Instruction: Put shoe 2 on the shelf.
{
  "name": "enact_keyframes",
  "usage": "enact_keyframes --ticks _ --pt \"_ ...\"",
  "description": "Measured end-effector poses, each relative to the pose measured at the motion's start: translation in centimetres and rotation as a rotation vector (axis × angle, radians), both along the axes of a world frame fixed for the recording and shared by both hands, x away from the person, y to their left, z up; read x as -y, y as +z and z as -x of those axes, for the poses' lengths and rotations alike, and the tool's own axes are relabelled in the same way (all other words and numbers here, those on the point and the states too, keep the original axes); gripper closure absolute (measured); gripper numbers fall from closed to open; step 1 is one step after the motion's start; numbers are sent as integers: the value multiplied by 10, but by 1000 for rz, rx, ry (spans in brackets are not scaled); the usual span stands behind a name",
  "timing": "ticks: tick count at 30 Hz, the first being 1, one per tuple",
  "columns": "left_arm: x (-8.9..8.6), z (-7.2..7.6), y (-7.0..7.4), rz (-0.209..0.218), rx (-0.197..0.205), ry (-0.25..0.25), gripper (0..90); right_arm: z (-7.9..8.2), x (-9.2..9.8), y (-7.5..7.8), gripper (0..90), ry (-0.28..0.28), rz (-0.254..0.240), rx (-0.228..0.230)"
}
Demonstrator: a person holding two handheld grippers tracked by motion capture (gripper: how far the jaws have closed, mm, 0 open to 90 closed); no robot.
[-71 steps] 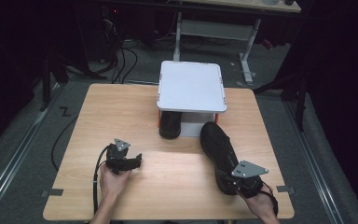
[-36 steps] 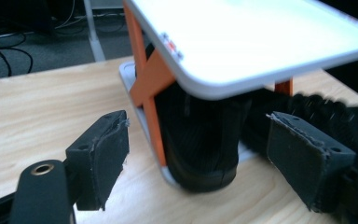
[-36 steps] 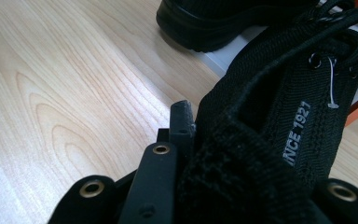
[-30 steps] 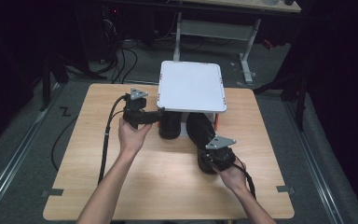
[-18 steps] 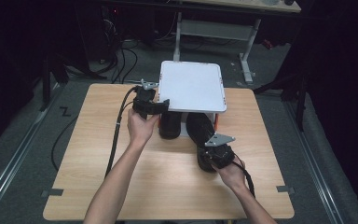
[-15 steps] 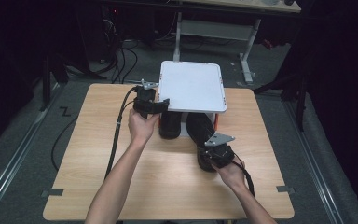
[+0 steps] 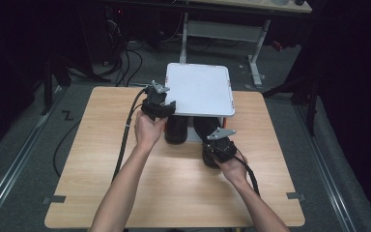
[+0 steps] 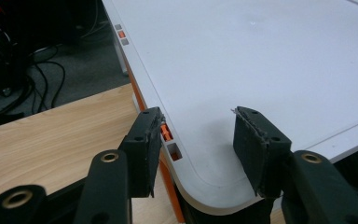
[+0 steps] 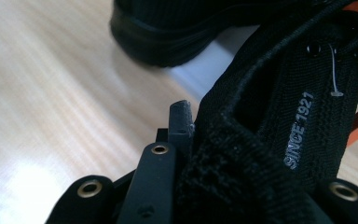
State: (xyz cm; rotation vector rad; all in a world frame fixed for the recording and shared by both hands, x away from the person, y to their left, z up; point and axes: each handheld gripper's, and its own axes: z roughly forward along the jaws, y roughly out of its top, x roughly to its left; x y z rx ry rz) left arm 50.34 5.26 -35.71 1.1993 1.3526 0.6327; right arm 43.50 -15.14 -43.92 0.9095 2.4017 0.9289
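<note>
a light wooden table (image 7: 92, 159) is seen from above, with dark floor and cables around it. a white shelf with orange sides (image 7: 200, 89) stands toward the table's 12 o'clock edge. two black shoes are tucked under its near side: the left shoe (image 7: 176, 130) at about 7 o'clock of the shelf, and the right shoe (image 7: 211, 140) at about 5 o'clock, its heel sticking out toward the person.

the left gripper (image 7: 160, 107) is held at the shelf's 8 o'clock corner. in the left gripper view, its jaws are spread wide and nothing is held; one jaw is placed beside the orange edge of the shelf (image 8: 270, 60), the other above the white top.

the right gripper (image 7: 218, 149) is held at the heel of the right shoe (image 9: 270, 140). in the right gripper view, its jaws are closed on the shoe's knitted collar, where "since 1921" is printed. the left shoe (image 9: 168, 32) lies beyond, at 12 o'clock.
</note>
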Motion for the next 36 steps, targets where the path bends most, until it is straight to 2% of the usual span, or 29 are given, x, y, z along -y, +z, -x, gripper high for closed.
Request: enact_keyframes --ticks 3,6,8,9,11,15,19,22,25,30,36 --pt "-2 -1 1 25 -15 -3 515 -11 -2 -3 819 -20 -2 -4" --pt "-2 -1 0 21 -10 -6 514 -21 -4 -5 816 -37 -5 -3" --pt "-2 -1 0 20 -9 -6 513 -27 -3 -7 811 -49 -27 -3" --pt "-2 -2 0 33 -7 0 511 -30 -2 -8 806 -52 -42 -3" --pt "-4 -3 0 54 -15 3 506 -35 0 -9 782 -58 -56 -9" --pt "-4 -4 0 72 -19 10 501 -37 2 -5 690 -50 -43 0" --pt "-5 -4 -1 78 -17 11 497 -29 7 7 567 -53 -86 47" --pt "-5 -4 -1 77 -16 10 497 -21 12 19 528 -43 -112 81" --pt "-5 -4 -1 75 -14 8 497 -11 20 27 515 -37 -133 115" --pt "-5 -4 -1 79 -13 4 496 8 38 35 508 -44 -176 145" --pt "-5 -4 -2 80 -10 2 495 32 65 34 505 -68 -213 164"
